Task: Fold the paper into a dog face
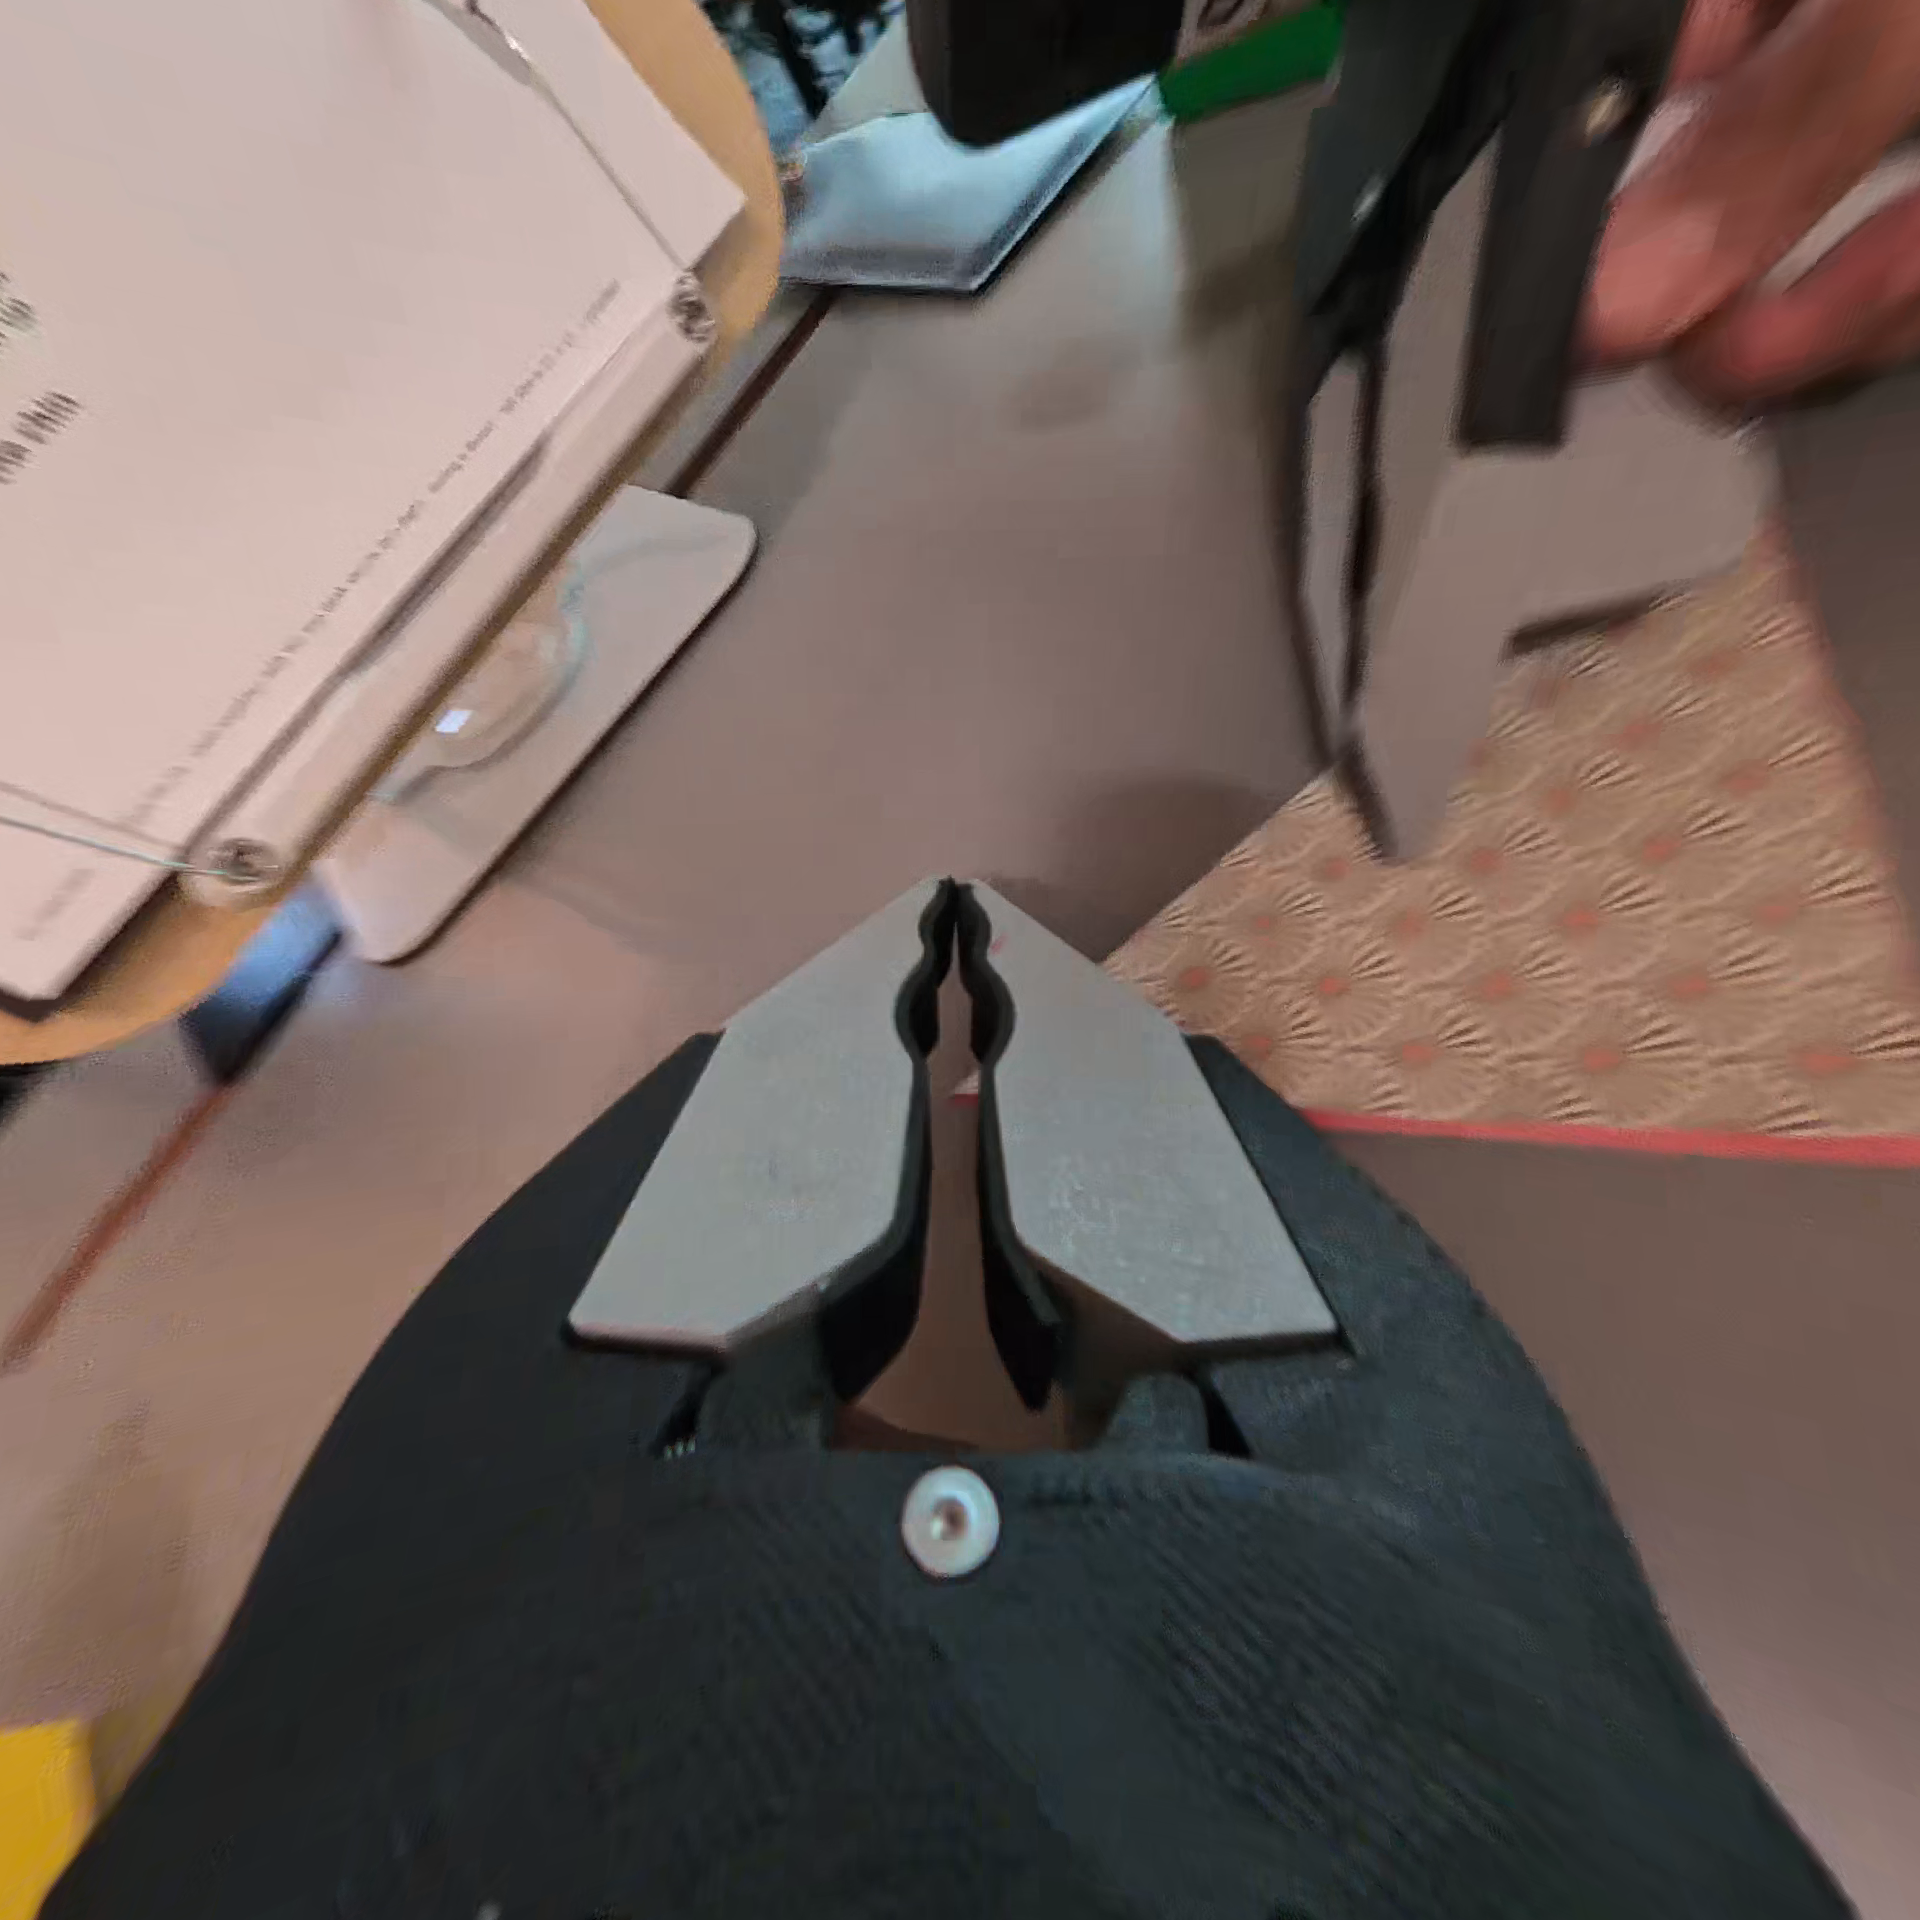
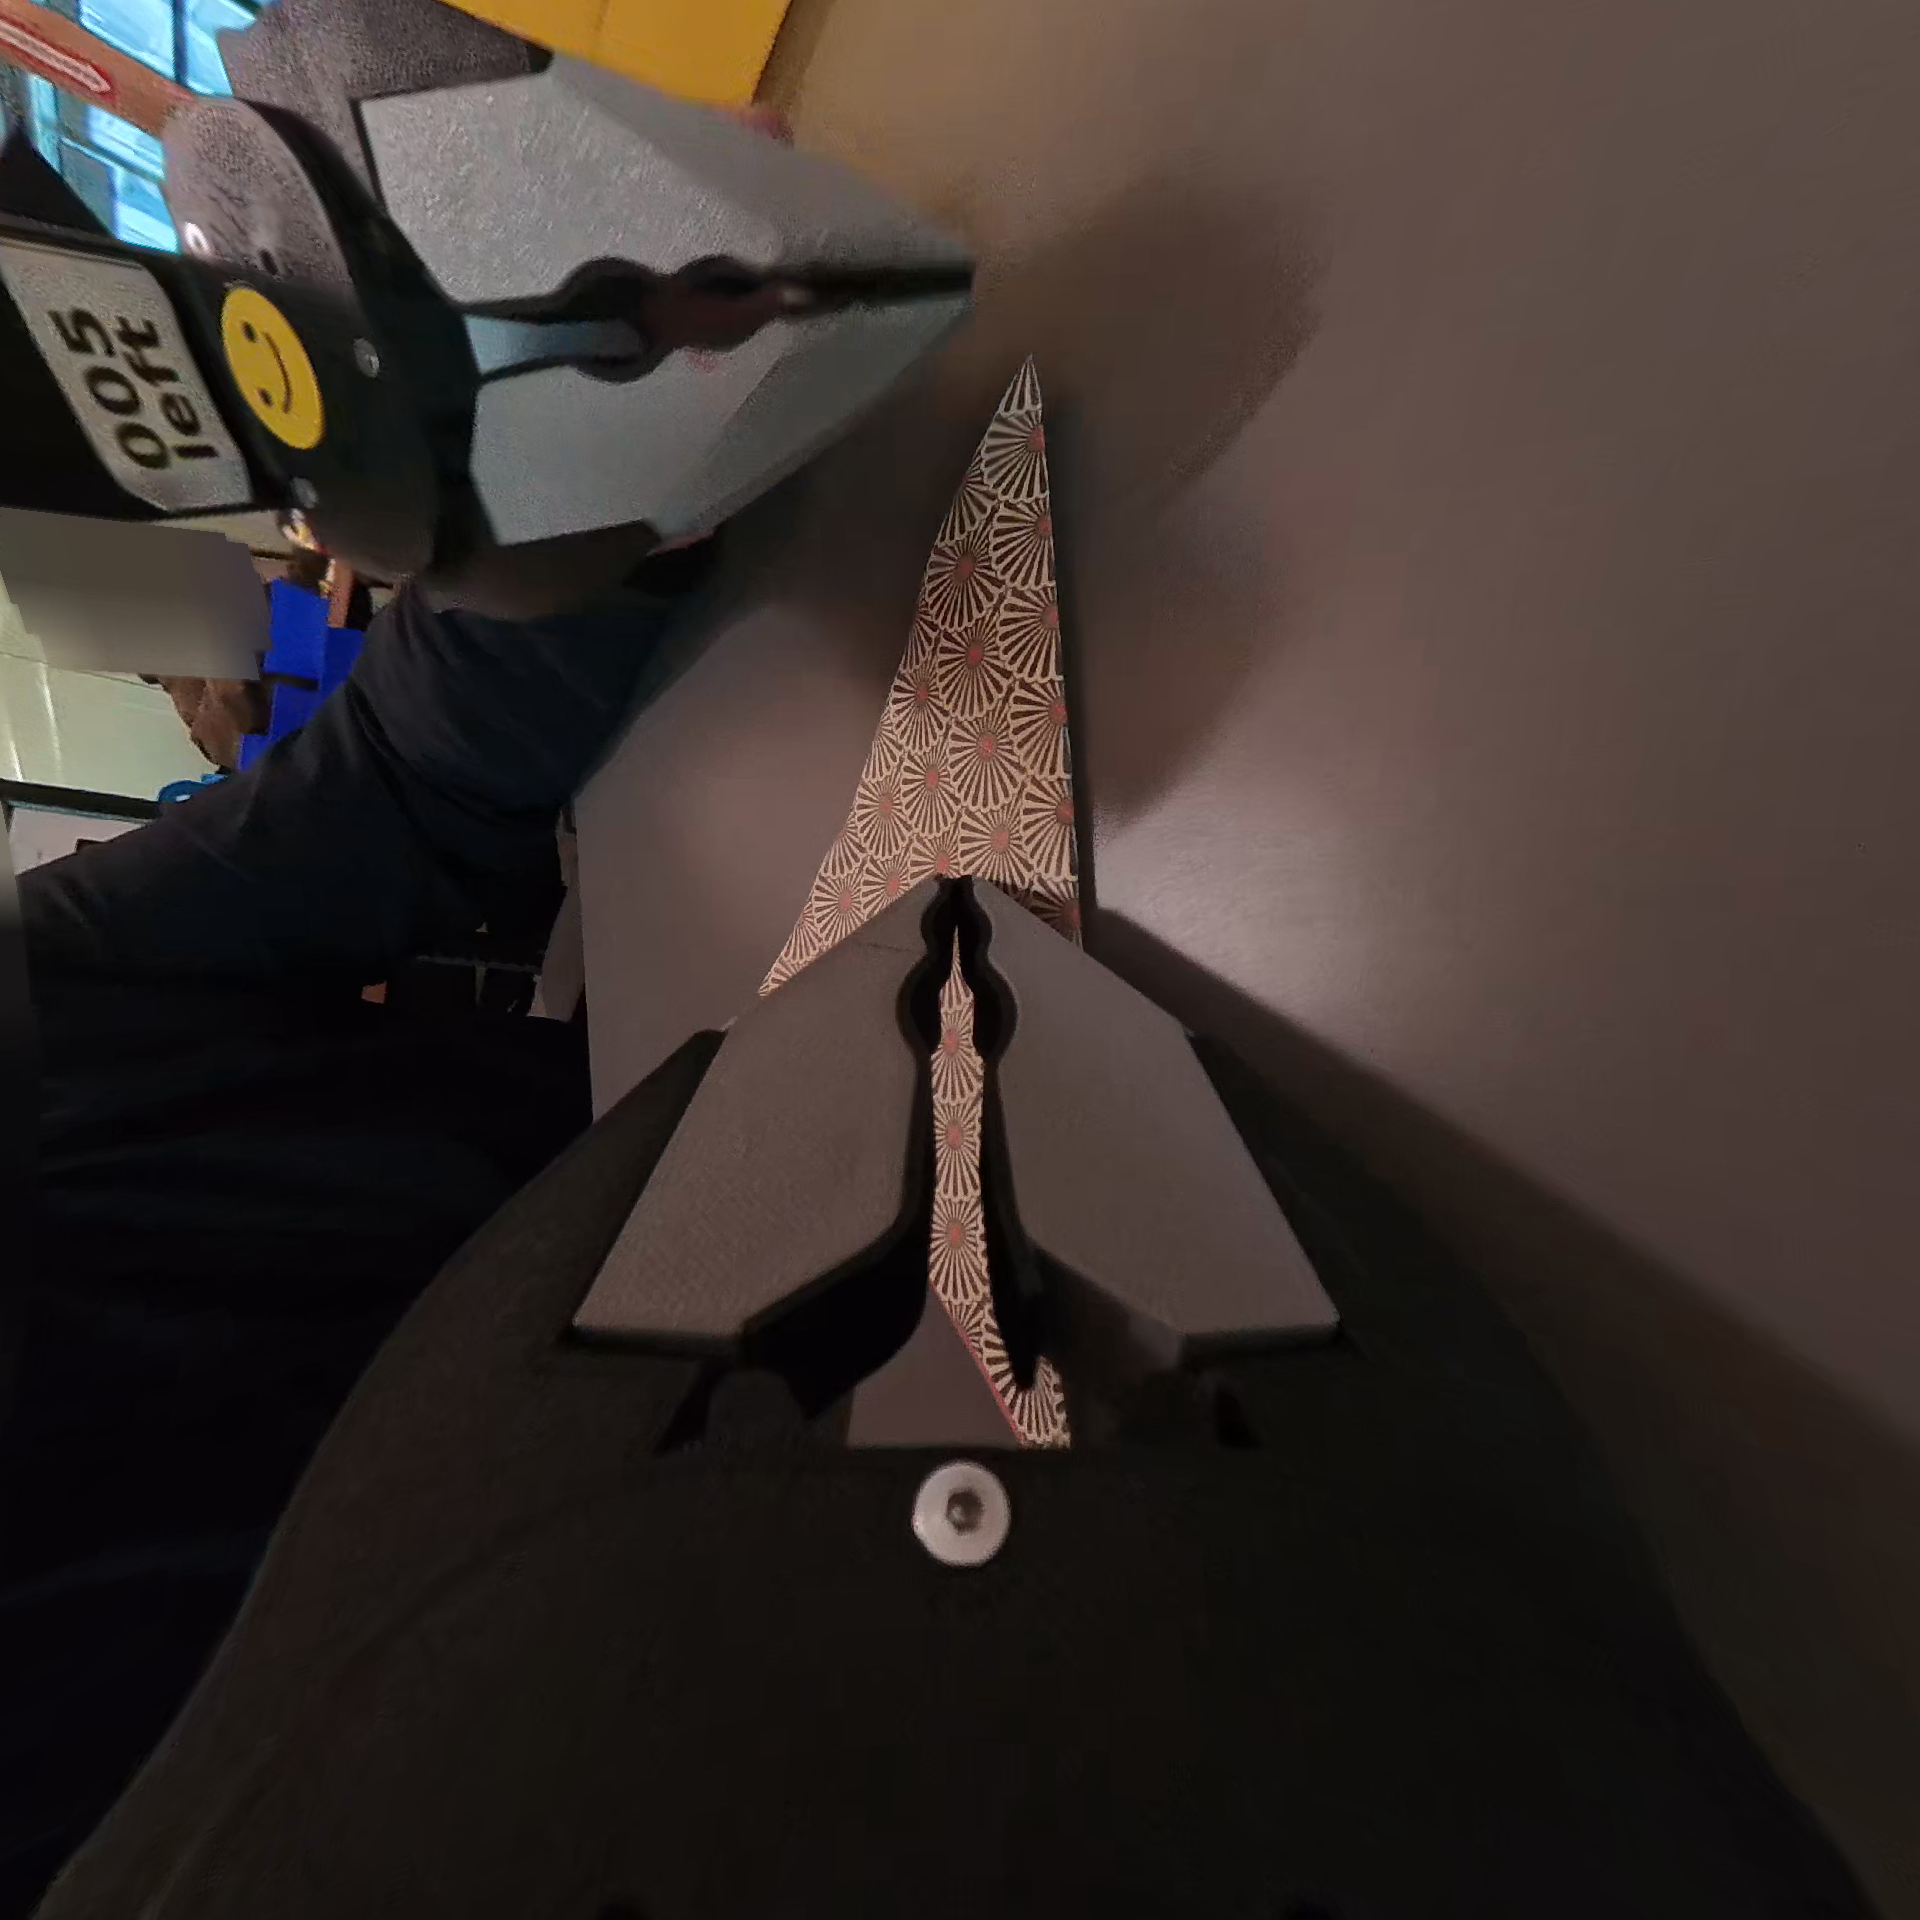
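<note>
The patterned paper (image 1: 1558, 935), beige with red dots and a red underside edge, is folded into a triangle on the brown table (image 1: 987, 540). My left gripper (image 1: 951, 888) is shut, with its tips just past the paper's left corner and nothing seen between them. It also shows in the right wrist view (image 2: 961, 278), a little apart from the paper's point. My right gripper (image 2: 956, 883) is shut on the paper (image 2: 977, 675), which runs up between its fingers. In the left wrist view the right gripper (image 1: 1377, 831) points down onto the paper's far edge.
A clear stand holding white sheets (image 1: 312, 416) rises at the left on a flat base (image 1: 582, 675). A grey pad (image 1: 914, 208) lies at the back. A hand (image 1: 1766, 208) holds the right gripper. A dark sleeve (image 2: 312, 883) is at the table's edge. A yellow object (image 1: 42, 1787) is at the near left. Spacing between my two grippers at the tips: around 8 cm.
</note>
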The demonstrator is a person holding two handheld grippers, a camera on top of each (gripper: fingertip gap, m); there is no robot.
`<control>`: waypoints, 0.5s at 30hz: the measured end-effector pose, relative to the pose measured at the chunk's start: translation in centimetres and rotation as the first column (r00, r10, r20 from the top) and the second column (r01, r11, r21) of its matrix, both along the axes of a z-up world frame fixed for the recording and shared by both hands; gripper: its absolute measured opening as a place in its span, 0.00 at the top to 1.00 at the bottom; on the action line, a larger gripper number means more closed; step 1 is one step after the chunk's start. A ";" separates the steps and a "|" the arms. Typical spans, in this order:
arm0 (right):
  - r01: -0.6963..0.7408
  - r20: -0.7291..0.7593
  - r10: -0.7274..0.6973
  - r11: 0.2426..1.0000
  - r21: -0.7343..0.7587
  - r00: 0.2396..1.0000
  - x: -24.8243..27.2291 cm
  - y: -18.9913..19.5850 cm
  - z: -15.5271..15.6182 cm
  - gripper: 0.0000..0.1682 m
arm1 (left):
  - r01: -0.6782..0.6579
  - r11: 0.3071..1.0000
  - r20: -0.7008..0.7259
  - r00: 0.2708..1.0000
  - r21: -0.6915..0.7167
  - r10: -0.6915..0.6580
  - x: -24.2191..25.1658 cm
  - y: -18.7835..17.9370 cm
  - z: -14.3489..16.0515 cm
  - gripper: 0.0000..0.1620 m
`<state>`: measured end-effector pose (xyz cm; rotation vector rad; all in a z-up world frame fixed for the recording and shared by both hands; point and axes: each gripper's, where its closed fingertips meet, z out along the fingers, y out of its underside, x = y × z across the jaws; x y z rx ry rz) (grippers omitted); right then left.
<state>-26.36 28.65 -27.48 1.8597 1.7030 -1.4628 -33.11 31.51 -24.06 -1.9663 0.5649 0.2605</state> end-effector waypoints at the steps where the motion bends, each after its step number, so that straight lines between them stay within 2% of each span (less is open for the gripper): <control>1: 0.003 -0.003 -0.003 1.000 0.000 1.000 -0.1 0.0 0.0 1.00 | 0.017 0.999 0.055 0.998 -0.034 -0.015 0.9 -0.2 -0.2 1.00; 3: 0.010 -0.009 -0.010 1.000 0.011 1.000 -0.3 0.1 0.0 1.00 | 0.032 0.994 0.072 0.997 -0.100 -0.025 2.1 -0.3 -1.1 1.00; 7: 0.026 -0.019 -0.025 0.999 0.037 1.000 -0.5 0.1 0.0 1.00 | 0.045 0.978 -0.066 0.996 -0.204 -0.059 2.6 -0.7 -3.6 1.00; 9: 0.030 -0.020 -0.029 0.999 0.035 0.999 -0.5 0.1 0.0 1.00 | 0.067 0.982 -0.146 0.985 -0.178 -0.094 2.6 -0.8 -3.7 1.00; 15: 0.028 -0.002 -0.028 1.000 0.012 1.000 -0.2 0.1 0.0 1.00 | 0.096 0.980 -0.161 0.979 -0.175 -0.125 2.6 -0.9 -3.7 1.00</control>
